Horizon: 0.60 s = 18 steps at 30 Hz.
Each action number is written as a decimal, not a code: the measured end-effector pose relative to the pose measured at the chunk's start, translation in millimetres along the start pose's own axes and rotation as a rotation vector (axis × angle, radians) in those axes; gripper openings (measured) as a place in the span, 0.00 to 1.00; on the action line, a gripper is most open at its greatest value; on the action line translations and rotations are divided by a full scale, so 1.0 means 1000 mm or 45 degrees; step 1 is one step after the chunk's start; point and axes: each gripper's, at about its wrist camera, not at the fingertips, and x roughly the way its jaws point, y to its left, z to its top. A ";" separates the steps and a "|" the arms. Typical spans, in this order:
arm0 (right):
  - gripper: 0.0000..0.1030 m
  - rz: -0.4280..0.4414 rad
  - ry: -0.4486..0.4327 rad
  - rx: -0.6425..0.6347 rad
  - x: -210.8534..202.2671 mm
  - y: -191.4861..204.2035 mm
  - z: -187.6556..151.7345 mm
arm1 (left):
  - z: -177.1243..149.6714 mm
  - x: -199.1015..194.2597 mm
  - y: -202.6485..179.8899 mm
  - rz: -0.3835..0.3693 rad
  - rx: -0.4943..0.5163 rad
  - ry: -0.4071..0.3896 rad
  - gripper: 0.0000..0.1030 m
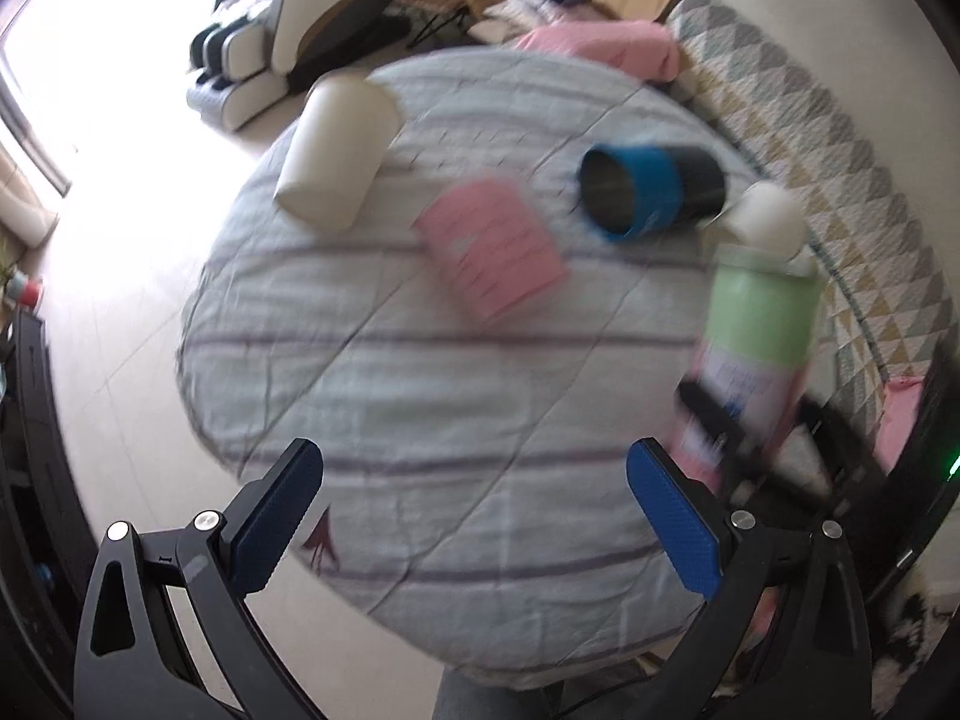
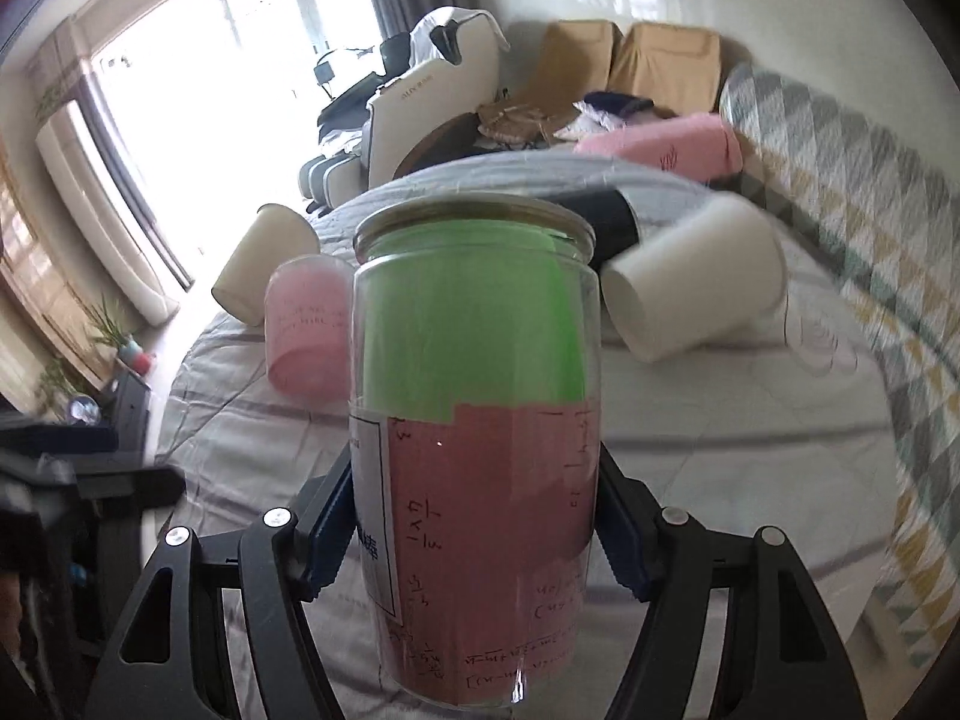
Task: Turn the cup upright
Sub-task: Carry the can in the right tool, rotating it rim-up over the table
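My right gripper (image 2: 474, 531) clamps the clear cup (image 2: 474, 420) mid-wall; it looks light, slick, slightly squashable. Left gripper (image 1: 474, 516) gapes wide.

Living room clutter around a round quilt-covered surface (image 1: 420, 420).

A cream massage chair (image 2: 420, 102) stands upper centre, tan sofa cushions (image 2: 666, 60) to its right. A pink rolled blanket (image 2: 660, 147) lies beside a triangle-patterned throw (image 2: 852, 192) at right. Bright window (image 2: 198, 78) upper left; potted plants (image 2: 114, 330) at left edge.
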 end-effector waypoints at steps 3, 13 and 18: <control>0.68 0.003 -0.020 -0.019 -0.012 -0.001 -0.015 | 0.008 0.000 -0.008 -0.009 0.025 -0.016 1.00; 0.69 0.045 -0.153 -0.134 -0.024 0.006 -0.004 | 0.046 0.039 -0.033 -0.220 0.116 0.075 0.99; 0.69 0.047 -0.191 -0.158 -0.025 0.004 -0.004 | 0.067 0.049 -0.041 -0.288 0.134 0.063 0.99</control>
